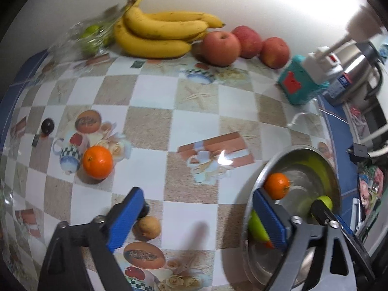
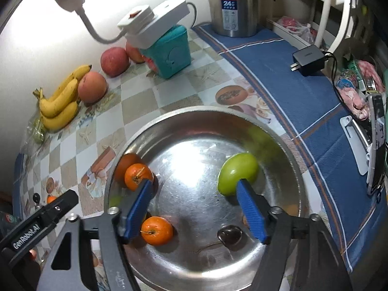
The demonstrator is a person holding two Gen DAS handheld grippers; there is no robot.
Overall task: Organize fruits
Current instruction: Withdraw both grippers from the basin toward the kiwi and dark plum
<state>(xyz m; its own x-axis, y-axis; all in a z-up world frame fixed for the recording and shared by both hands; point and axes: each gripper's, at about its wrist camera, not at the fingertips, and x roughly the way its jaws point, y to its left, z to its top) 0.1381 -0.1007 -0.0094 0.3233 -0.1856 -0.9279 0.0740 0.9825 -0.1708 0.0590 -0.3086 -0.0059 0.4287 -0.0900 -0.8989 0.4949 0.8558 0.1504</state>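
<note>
Far left by the wall: bananas (image 1: 157,34), then three apples (image 1: 245,44). Loose orange (image 1: 97,162) on the checked tablecloth (image 1: 150,121), small brown fruit (image 1: 148,228) nearer. Left gripper (image 1: 201,215) spread wide, empty. Right: steel bowl (image 2: 286,145) with two oranges (image 2: 156,230), green fruit (image 2: 237,173), dark fruit (image 2: 230,235). Right gripper (image 2: 194,208) apart above the bowl, gripping nothing.

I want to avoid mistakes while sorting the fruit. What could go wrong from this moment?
1. The green fruit lies loose in the smooth metal bowl beside the open right tool; a nudge could roll it.
2. The open left tool hangs partly over the bowl's rim and might knock it when moving.
</note>
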